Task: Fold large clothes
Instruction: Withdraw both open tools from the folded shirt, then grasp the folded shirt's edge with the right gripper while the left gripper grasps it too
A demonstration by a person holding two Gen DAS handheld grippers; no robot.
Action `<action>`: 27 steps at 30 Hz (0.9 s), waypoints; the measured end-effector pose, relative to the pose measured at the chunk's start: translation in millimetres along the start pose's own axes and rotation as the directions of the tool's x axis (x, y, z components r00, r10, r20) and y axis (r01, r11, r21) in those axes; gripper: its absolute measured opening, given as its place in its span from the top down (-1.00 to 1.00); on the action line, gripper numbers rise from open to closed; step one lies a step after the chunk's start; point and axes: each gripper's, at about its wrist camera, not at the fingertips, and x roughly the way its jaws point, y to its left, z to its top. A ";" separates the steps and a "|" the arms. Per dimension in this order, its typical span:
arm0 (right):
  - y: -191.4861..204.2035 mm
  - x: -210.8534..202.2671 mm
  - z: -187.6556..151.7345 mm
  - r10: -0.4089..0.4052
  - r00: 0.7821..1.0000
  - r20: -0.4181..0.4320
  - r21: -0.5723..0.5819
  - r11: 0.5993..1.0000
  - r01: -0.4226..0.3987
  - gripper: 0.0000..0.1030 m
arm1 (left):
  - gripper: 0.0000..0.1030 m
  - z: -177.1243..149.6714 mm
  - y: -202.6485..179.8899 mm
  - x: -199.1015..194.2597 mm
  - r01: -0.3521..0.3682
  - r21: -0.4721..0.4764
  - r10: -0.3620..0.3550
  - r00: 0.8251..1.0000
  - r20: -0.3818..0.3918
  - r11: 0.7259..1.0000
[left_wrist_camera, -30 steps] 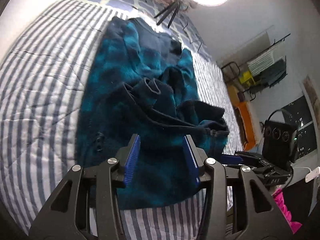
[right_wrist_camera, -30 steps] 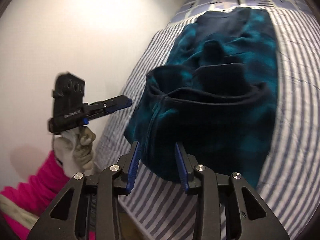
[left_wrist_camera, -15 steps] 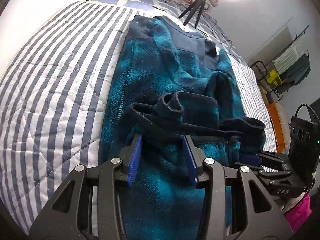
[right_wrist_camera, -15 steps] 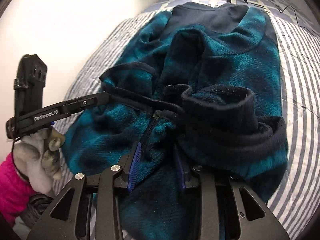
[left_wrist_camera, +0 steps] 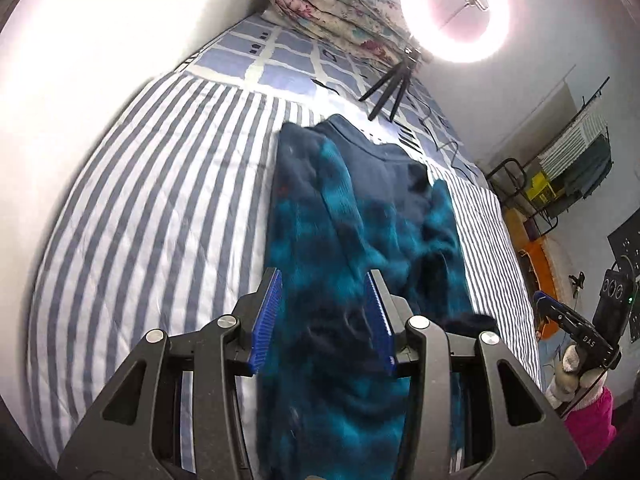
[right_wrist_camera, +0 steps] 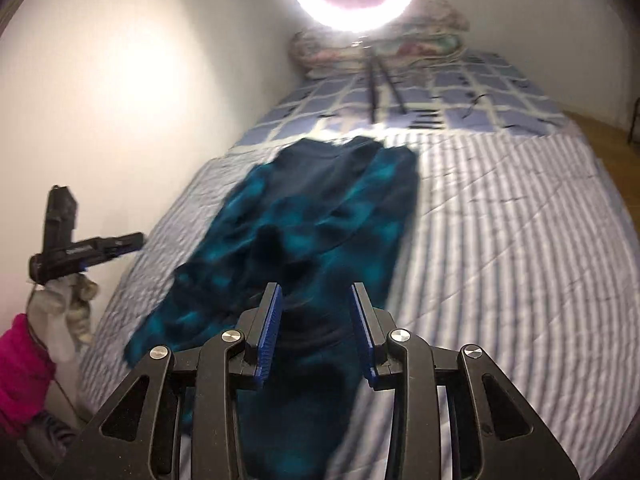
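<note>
A large teal and navy fleece jacket (left_wrist_camera: 360, 232) lies lengthwise on the striped bed, partly folded, with its navy collar at the far end. It also shows in the right wrist view (right_wrist_camera: 320, 224). My left gripper (left_wrist_camera: 324, 320) is open above the jacket's near part, with nothing between its blue pads. My right gripper (right_wrist_camera: 316, 328) is open over the jacket's near hem and holds nothing. Each gripper shows in the other's view, the right one (left_wrist_camera: 576, 332) at the bed's right side, the left one (right_wrist_camera: 80, 248) at the left near the wall.
The striped quilt (left_wrist_camera: 152, 216) covers the bed, with a checked blue cover (left_wrist_camera: 280, 60) further back. A ring light (left_wrist_camera: 456, 12) on a tripod and a rolled floral blanket (left_wrist_camera: 336, 16) stand at the head. A wall is on the left. Racks and an orange stool (left_wrist_camera: 536, 256) stand to the right.
Both grippers have lifted back from the jacket and now point up the bed. The raised near hem they were at has dropped, and the jacket lies flatter and longer.
</note>
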 end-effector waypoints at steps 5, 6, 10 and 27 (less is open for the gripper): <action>-22.0 43.8 24.4 -0.054 0.997 -0.055 0.008 0.999 0.054 0.36 | 0.12 39.7 13.4 35.9 -0.006 -0.003 0.006 1.000 -0.019 1.000; -28.0 57.3 30.6 -0.067 0.995 -0.068 0.003 0.998 0.067 0.36 | 0.03 50.2 18.7 48.9 0.009 -0.017 -0.010 0.999 -0.036 1.000; -54.5 100.3 49.4 -0.111 0.989 -0.098 0.001 0.994 0.112 0.36 | -0.09 78.2 37.4 92.7 0.042 -0.065 -0.047 0.997 -0.064 0.997; -119.6 211.6 98.0 0.019 0.995 -0.096 0.163 0.987 -0.003 0.36 | -0.09 134.0 43.3 216.6 0.018 0.003 -0.018 0.992 -0.125 1.000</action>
